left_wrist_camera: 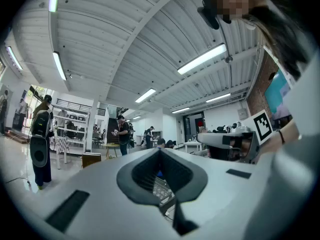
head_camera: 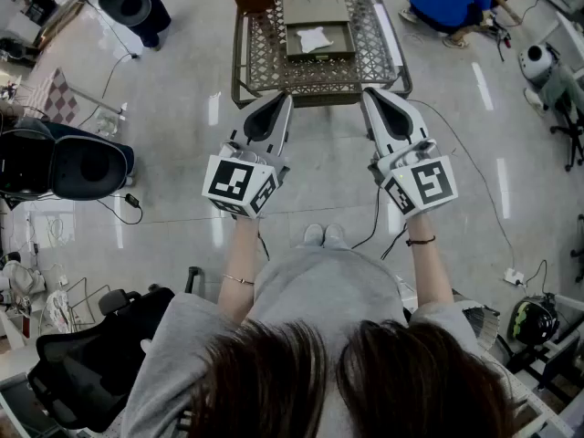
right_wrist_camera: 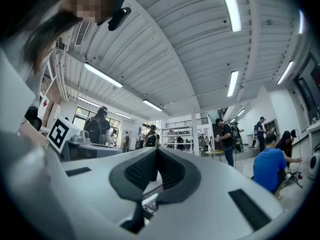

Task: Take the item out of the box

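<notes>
Item (head_camera: 314, 38) waits untouched: left claw (head_camera: 284, 99) and right claw (head_camera: 367, 92) hover with tips pressed together, empty, just short of the mesh desk (head_camera: 269, 62). Best to open one wide first, then descend squarely over the open box (head_camera: 347, 42), where it lies.

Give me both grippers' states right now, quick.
Left gripper: closed, holding nothing.
Right gripper: closed, holding nothing.
</notes>
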